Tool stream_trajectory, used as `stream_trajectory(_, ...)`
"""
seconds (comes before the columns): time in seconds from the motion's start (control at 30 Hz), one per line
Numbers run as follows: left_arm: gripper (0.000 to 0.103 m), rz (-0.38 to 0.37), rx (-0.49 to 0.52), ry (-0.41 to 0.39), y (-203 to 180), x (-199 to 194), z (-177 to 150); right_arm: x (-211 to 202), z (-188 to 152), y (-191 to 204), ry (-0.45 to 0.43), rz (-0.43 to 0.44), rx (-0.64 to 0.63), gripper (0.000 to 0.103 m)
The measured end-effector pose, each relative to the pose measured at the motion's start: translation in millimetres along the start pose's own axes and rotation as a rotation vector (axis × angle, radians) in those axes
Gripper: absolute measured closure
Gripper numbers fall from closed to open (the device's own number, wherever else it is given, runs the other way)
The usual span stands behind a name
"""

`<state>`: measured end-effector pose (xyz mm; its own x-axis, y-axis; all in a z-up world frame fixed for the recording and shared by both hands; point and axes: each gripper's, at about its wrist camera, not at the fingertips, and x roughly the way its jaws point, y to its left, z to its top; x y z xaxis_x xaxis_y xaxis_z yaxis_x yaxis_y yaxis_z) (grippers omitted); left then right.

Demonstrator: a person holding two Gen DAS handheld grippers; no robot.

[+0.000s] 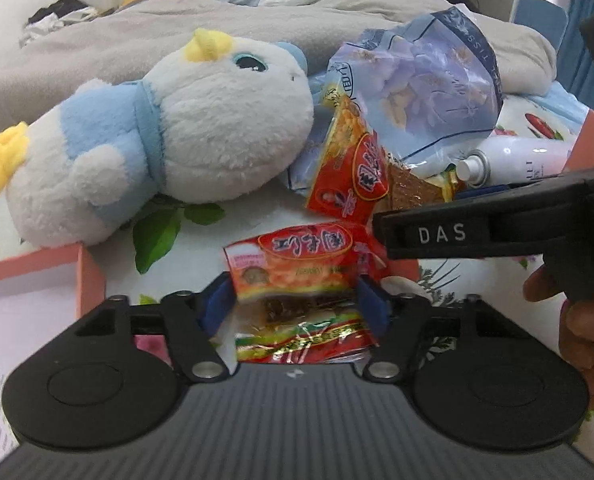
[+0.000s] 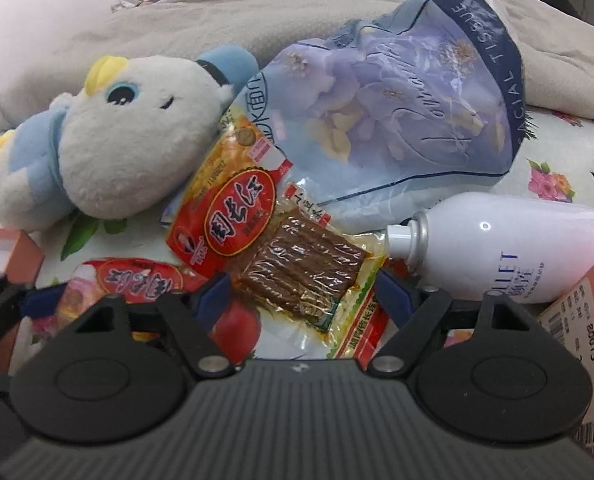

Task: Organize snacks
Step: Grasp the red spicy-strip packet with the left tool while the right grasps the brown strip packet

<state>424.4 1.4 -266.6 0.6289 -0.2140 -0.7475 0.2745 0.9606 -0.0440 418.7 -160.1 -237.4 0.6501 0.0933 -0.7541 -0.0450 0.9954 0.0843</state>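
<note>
A red and orange snack packet [image 1: 297, 264] lies on the flowered sheet between the blue pads of my left gripper [image 1: 295, 302], and both pads press on its side edges. A clear packet of brown strips [image 2: 301, 264] lies slantwise between the pads of my right gripper [image 2: 303, 294], which touch its two edges. Behind it, a second red packet [image 2: 225, 216] leans against the plush toy. The right gripper's black body [image 1: 457, 232] crosses the left wrist view from the right, held by a hand [image 1: 577, 320].
A white and blue plush toy [image 1: 177, 128] lies at the left. A blue facial tissue pack [image 2: 397, 120] and a white spray bottle [image 2: 517, 240] sit behind the snacks. Pink boxes stand at the left [image 1: 29, 280] and right [image 2: 577, 320]. A grey blanket [image 2: 257, 20] lies behind.
</note>
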Motion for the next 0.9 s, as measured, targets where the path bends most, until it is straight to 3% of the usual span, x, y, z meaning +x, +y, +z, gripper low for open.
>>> stream_trajectory(0.13, 0.050, -0.017, -0.045, -0.001, 5, -8, -4, -6, 1, 9, 0.006, -0.014, -0.008, 0.044)
stream_trajectory(0.27, 0.072, -0.051, -0.103, 0.017, 14, -18, -11, -14, -2, 13, 0.011, -0.024, -0.006, 0.047)
stream_trajectory(0.5, 0.091, -0.080, -0.167, 0.044, 18, -37, -30, -39, -21, 8, 0.028, -0.018, -0.015, 0.049)
stream_trajectory(0.9, 0.099, -0.072, -0.207, 0.084, 12, -82, -65, -96, -70, 1, 0.024, 0.032, 0.008, 0.051)
